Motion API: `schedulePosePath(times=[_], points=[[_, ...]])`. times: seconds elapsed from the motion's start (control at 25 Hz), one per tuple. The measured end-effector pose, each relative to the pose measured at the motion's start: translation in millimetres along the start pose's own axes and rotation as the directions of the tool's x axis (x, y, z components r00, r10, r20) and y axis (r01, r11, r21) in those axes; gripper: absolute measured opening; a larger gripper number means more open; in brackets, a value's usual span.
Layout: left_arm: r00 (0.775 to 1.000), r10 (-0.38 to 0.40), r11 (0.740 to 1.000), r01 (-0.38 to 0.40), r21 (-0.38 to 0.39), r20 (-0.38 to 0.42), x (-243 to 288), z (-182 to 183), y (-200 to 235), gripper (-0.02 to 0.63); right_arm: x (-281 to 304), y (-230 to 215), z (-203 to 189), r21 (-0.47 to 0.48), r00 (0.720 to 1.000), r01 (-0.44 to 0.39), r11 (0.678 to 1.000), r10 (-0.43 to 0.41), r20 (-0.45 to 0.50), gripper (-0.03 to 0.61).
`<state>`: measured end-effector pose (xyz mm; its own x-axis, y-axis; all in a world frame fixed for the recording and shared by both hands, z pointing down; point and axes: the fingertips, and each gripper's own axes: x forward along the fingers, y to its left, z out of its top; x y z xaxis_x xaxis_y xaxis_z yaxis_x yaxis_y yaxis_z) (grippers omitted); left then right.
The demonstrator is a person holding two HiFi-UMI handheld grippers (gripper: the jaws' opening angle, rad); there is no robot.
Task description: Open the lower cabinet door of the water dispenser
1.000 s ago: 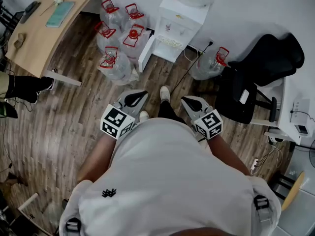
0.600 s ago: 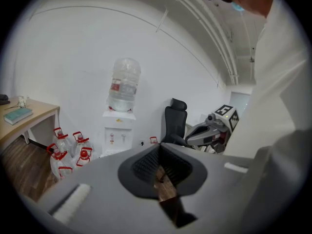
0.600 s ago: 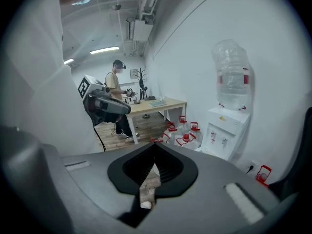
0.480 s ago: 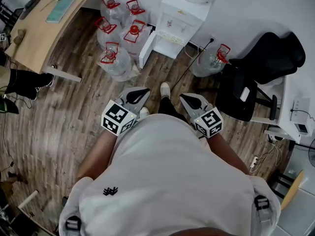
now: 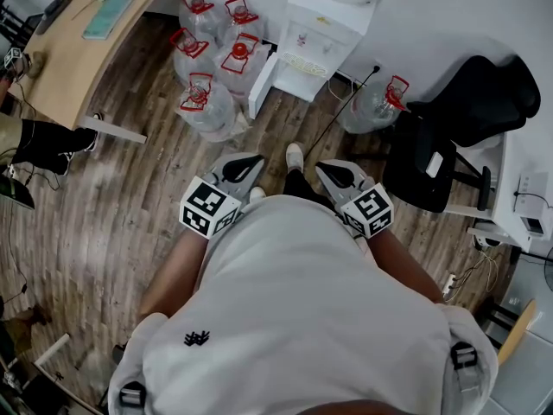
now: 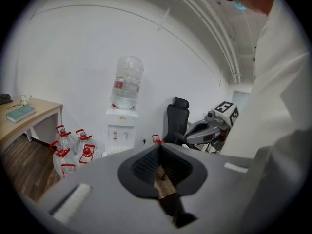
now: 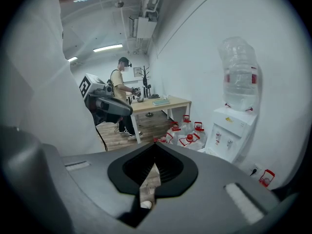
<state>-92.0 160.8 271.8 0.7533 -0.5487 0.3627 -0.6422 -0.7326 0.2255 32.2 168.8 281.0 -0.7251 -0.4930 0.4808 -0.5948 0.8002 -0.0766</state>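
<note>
left tongs (image 5: 244, 166): closed tip to tip, nothing in them, just floor (image 5: 130, 197) showing past the pads.
right tongs (image 5: 333, 173): same deal, pressed together and empty.
water dispenser (image 5: 321, 26): straight ahead of both tongs and well apart from them, against the wall.
lower cabinet door: down low on the dispenser's front, out of reach of either tongs right now.
white panel (image 5: 262, 83): juts out at the dispenser's base, on the left tongs' side. Might be that door ajar, honestly can't tell.
water bottles (image 5: 216, 67): clustered ahead of the left tongs, just beside that panel.
done so far: pretty much nothing, I'd say. Neither tongs is touching the dispenser.
left to do: walk up, get low, catch the door edge, swing it open.
</note>
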Motion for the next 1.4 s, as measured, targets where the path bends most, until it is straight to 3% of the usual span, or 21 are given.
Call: schedulePosePath(times=[0.4,1.4], points=[[1.0,0.025,1.0,-0.025,0.0,-0.003,-4,-2,7,0.055,5,-3,11,-0.044,1.0,-0.021,0.999,0.021,0.001,0.002],[0.998,0.053,0.999,-0.052,0.007,-0.026,-17,-10,11,0.055,14,5,19,-0.047,0.999,-0.039,0.998,0.041,0.023,0.002]])
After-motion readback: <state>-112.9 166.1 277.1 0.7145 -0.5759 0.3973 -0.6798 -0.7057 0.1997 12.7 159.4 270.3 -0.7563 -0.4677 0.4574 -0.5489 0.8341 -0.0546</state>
